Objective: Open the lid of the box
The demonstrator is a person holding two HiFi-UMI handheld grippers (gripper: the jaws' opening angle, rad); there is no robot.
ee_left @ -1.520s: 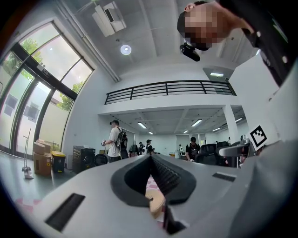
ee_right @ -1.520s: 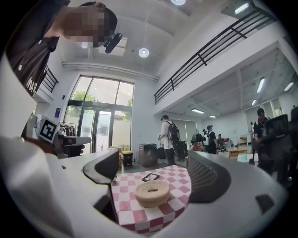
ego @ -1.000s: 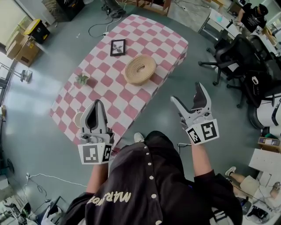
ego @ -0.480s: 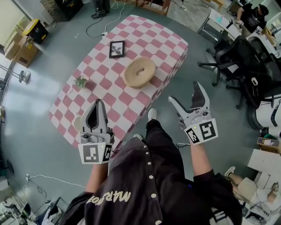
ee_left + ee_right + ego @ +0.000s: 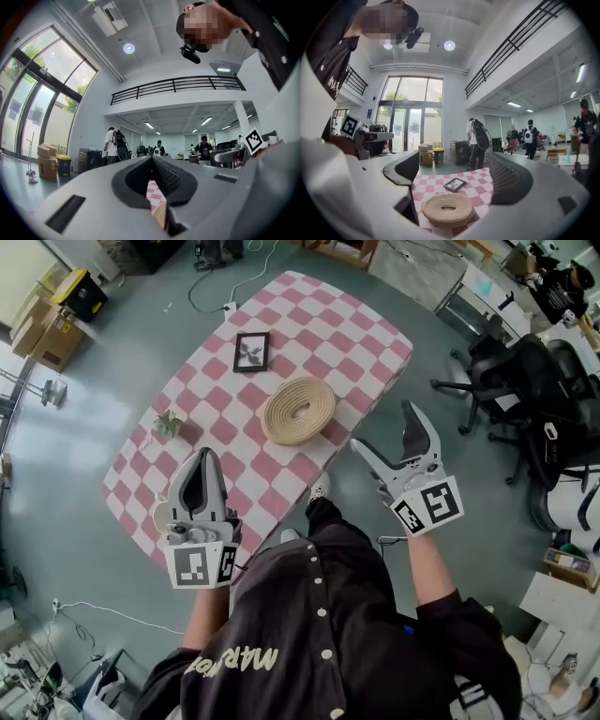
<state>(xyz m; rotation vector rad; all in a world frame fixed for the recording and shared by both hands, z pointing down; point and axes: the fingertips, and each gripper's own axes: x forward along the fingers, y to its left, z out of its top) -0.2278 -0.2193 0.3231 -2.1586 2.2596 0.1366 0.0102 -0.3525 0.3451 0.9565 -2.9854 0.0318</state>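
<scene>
A round, tan woven box with its lid on lies near the middle of the pink-and-white checked table. My left gripper hovers over the table's near left corner, its jaws together and nothing in them. My right gripper is open just off the table's near edge, right of the box and not touching it. In the right gripper view the box lies low between the spread fingers. The left gripper view shows only a sliver of the box past the meeting jaws.
On the table, a black picture frame lies beyond the box and a small plant stands at the left edge. A white round object is beside the left gripper. Office chairs stand to the right, cardboard boxes far left.
The person has stepped closer to the table. The right gripper has moved up and left toward the box; the left gripper has barely shifted.
</scene>
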